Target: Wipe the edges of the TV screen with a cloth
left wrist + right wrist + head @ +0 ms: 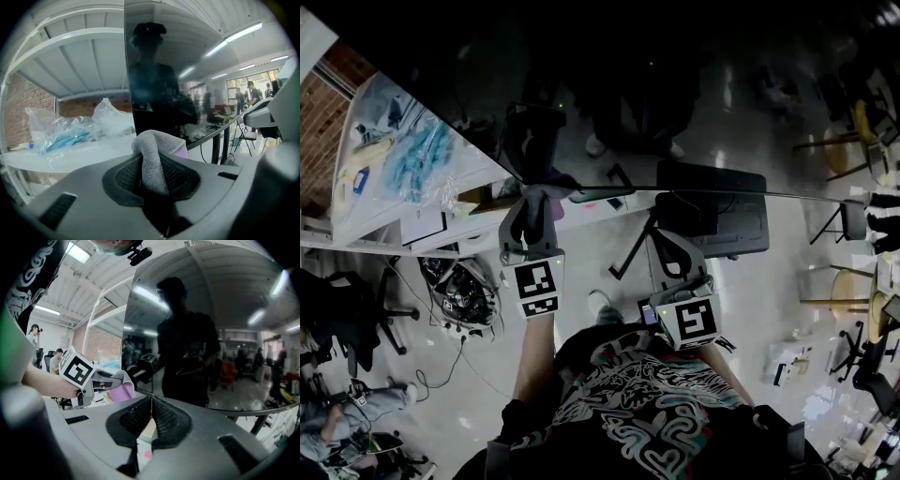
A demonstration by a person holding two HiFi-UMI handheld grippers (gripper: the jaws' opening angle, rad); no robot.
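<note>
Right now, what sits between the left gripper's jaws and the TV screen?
Only the grey cloth, pinched by the left gripper and rising in front of the TV screen; the left gripper view shows it.

TV screen (154,84) close ahead, cluttered table (56,158) leftward

From the head camera the scene is viewed steeply downward, over the top edge of the TV screen (656,84), with the floor (769,281) seen well below. The left gripper view is taken along the left gripper (152,161), held close beside the screen's vertical edge and faced toward a shelf (56,159) of plastic bags (75,131); its foreground is filled by the clamped cloth (151,154). The right gripper view is taken along the right gripper (151,413), faced at the screen from near. The screen is shared by all three views. The left gripper is also caught in the head and right gripper views, and the plastic bags in the head view.
</note>
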